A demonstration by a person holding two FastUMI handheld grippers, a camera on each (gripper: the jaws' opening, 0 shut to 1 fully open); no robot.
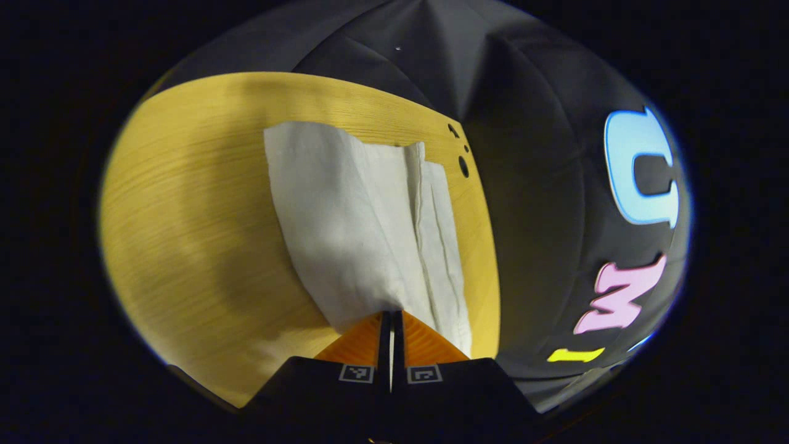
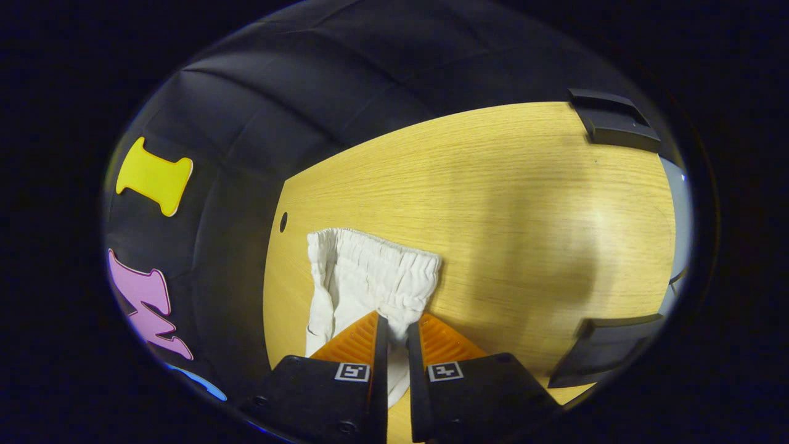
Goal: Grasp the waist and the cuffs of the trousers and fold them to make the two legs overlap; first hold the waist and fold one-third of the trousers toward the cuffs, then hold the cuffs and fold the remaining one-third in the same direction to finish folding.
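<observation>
White trousers (image 1: 363, 228) lie on the yellow wooden table (image 1: 185, 234), their legs running away from me toward the far edge in the left gripper view. My left gripper (image 1: 391, 317) is shut on the near end of the cloth, which fans out from between its fingers. In the right gripper view the gathered elastic waist (image 2: 376, 265) of the trousers bunches up just ahead of my right gripper (image 2: 394, 327), which is shut on the cloth below the waistband; a strip of white fabric shows between its fingers.
The table's right edge (image 1: 490, 259) runs close beside the trousers, with small holes (image 1: 463, 165) near the corner. Black booth cloth hangs beyond. In the right gripper view, two black brackets (image 2: 610, 126) sit at the table's far side, with wide bare wood (image 2: 524, 216) between.
</observation>
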